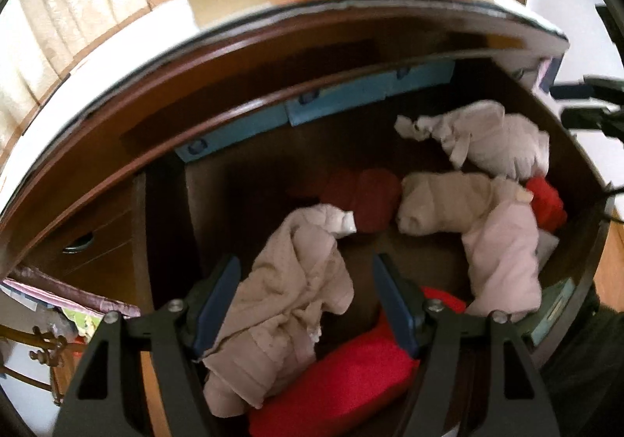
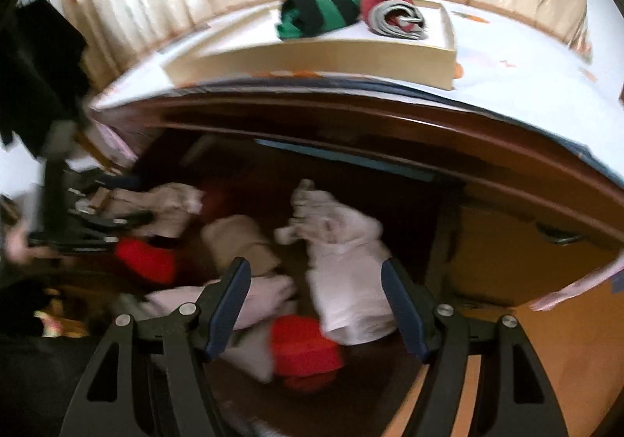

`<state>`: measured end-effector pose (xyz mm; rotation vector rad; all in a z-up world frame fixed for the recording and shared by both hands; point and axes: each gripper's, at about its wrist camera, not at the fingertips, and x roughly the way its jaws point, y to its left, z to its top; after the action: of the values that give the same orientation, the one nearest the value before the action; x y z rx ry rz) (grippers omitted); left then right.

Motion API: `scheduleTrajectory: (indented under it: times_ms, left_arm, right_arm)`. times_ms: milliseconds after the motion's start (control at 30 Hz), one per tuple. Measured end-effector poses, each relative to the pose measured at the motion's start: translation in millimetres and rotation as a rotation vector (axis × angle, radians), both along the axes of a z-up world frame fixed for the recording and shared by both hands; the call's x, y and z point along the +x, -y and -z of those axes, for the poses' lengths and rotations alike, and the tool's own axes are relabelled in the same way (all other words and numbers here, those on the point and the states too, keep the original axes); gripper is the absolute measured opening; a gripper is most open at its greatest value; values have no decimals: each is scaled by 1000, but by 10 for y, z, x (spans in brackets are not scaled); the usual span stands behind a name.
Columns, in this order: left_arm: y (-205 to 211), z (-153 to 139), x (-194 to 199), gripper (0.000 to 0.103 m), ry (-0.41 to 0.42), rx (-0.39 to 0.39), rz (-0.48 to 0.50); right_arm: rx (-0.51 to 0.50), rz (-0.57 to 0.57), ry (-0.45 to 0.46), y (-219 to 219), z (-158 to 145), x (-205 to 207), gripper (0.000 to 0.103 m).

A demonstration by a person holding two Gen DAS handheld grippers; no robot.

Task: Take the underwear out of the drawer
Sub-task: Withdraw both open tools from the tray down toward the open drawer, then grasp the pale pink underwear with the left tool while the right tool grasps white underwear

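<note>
Beige underwear [image 1: 284,304] between left gripper [image 1: 308,304] fingers [image 1: 394,304], contact unclear.

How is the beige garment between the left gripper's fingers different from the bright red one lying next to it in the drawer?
The beige garment is pale and crumpled into loose folds, while the red garment is vivid and looks smoother and more compact. The beige garment stretches away up the drawer; the red one lies nearest the camera, partly under the beige garment's edge. Both are soft fabric, lie in the drawer, and fall between the open fingers of the left gripper.
</note>
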<state>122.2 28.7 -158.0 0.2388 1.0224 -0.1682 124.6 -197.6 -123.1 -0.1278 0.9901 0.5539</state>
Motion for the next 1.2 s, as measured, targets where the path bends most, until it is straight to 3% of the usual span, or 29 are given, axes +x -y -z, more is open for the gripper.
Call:
scheduleTrajectory:
  times_ms: [233, 433, 667, 1100, 1200]
  left_arm:
    - [35, 78, 82, 71, -69, 14, 42]
    - [65, 127, 149, 71, -111, 22, 72]
    - [88, 212, 218, 63, -158, 33, 90]
    - [151, 299, 274, 62, -195, 108, 100]
    - [156, 307, 277, 56, -198, 116, 106]
  right_arm:
    - [-131, -30, 57, -210, 192, 180, 71]
    - [-211, -66, 46, -383, 365, 279, 71]
    - [-264, -102, 6, -483, 522, 344, 71]
    - [-323, -106, -70, -570, 745, 456, 71]
    - [-333, -103, -92, -602, 782, 464, 71]
